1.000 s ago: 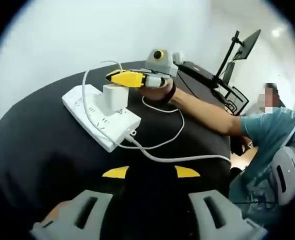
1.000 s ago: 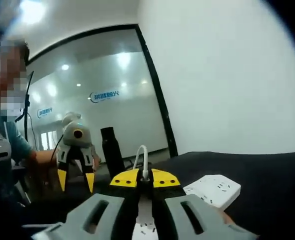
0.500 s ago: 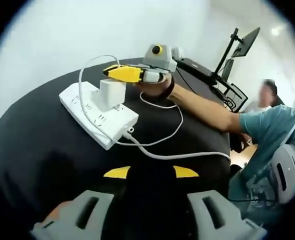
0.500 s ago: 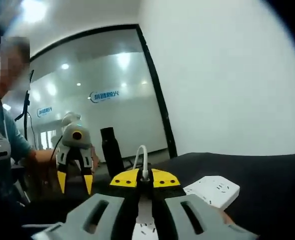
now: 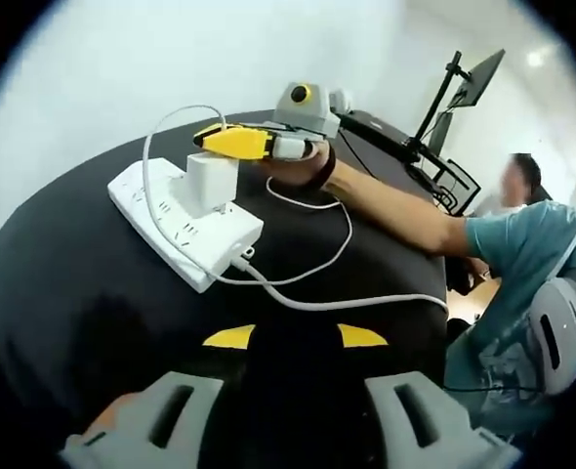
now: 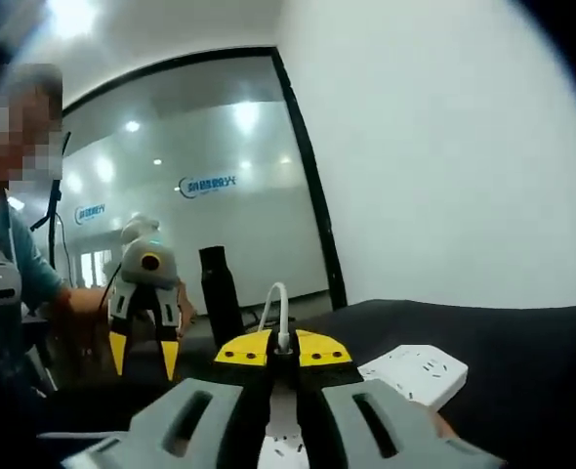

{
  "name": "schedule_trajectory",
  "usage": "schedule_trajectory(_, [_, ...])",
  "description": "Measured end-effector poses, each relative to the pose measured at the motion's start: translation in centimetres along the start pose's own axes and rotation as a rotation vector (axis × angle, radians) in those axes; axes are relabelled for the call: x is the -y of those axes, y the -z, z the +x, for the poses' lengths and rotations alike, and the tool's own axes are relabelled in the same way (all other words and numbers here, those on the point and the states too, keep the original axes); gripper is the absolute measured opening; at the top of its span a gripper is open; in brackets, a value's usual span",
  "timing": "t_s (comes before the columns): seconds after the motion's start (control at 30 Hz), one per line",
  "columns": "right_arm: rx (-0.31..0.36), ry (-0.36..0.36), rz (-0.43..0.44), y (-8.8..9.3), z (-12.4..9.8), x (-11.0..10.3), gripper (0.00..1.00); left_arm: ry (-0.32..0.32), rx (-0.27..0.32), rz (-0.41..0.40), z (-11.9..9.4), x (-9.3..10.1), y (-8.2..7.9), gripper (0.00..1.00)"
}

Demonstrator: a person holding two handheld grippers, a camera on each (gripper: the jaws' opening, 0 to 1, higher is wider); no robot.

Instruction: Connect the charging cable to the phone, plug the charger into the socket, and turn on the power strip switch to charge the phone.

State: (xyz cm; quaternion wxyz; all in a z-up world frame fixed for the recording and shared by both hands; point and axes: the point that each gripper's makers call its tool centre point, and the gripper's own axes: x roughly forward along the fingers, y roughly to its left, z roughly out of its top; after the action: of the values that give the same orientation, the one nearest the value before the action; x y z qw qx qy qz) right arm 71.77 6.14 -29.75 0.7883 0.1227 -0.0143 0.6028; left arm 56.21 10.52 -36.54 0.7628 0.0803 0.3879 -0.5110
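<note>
On the glass wall (image 6: 220, 195) far behind, in the right gripper view, there is a blue logo with some characters, but they are too small and blurred to read. No other writing is legible; the power strip (image 5: 184, 226) is plain white and its switch cannot be made out.

In the left gripper view the strip lies on the black table (image 5: 63, 293), and the white charger (image 5: 213, 181) stands in one of its sockets. The right gripper (image 5: 231, 143) comes from the right, and its yellow jaws are clamped on the top of the charger. The thin white charging cable (image 5: 308, 271) loops from the charger over the table; its far end goes behind the hand, so the phone cannot be found. A thicker white cord (image 5: 366, 307) leaves the strip's near end toward the table edge.

The left gripper (image 5: 293, 337) hovers above the near table with its jaws apart, holding nothing. In the right gripper view, the charger is mostly hidden between the jaws.
</note>
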Motion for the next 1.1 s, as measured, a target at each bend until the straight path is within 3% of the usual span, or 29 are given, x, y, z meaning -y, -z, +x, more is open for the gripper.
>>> schedule_trajectory(0.5, [0.019, -0.012, 0.012, -0.1, -0.5, 0.1, 0.06, 0.002, -0.005, 0.003, -0.1, -0.4, 0.1, 0.27])
schedule_trajectory(0.63, [0.003, -0.032, -0.016, 0.5, -0.3, -0.8, 0.06, 0.004, -0.001, 0.008, -0.2, -0.6, -0.1, 0.26])
schedule_trajectory(0.87, [0.028, -0.042, -0.030, 0.4, -0.9, -0.2, 0.06, 0.010, -0.002, 0.026, -0.5, -1.1, -0.6, 0.25])
schedule_trajectory(0.97, [0.043, 0.005, 0.014, 0.4, -1.1, 0.9, 0.06, 0.014, 0.005, 0.025, -0.6, -1.1, -0.8, 0.25])
schedule_trajectory(1.1, [0.023, -0.036, -0.049, 0.5, -0.2, -1.2, 0.06, 0.019, 0.009, 0.025, -0.7, -1.4, -1.0, 0.25])
